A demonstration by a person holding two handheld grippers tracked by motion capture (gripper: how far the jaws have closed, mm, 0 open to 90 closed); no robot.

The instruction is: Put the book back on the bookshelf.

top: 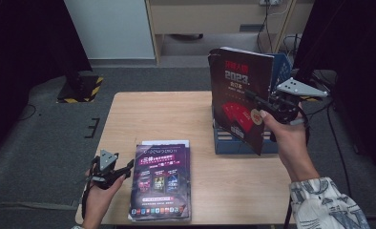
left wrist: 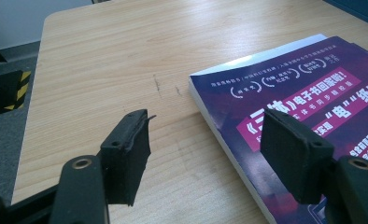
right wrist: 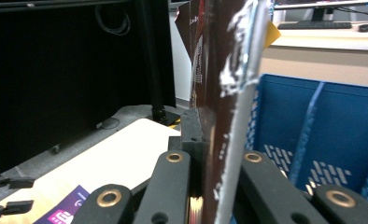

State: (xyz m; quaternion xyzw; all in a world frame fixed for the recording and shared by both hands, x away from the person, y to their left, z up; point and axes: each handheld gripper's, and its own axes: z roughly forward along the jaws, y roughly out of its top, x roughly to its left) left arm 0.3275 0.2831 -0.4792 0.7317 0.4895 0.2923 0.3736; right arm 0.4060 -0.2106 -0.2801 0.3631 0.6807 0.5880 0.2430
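Purple magazines (top: 161,181) on wooden table (top: 176,114); black-yellow striped base (top: 81,88)

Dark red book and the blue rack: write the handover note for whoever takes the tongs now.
Right tongs: shut on the dark red book, held upright above the blue file rack at the table's right side; not yet seated in a slot.
Left tongs: open, holding nothing, low over the table at the left edge of the purple book.
Purple book lies flat near the front edge, on top of more printed matter.
Done: red book lifted to the rack.
Left: probably lower it into a slot, then file the purple book.
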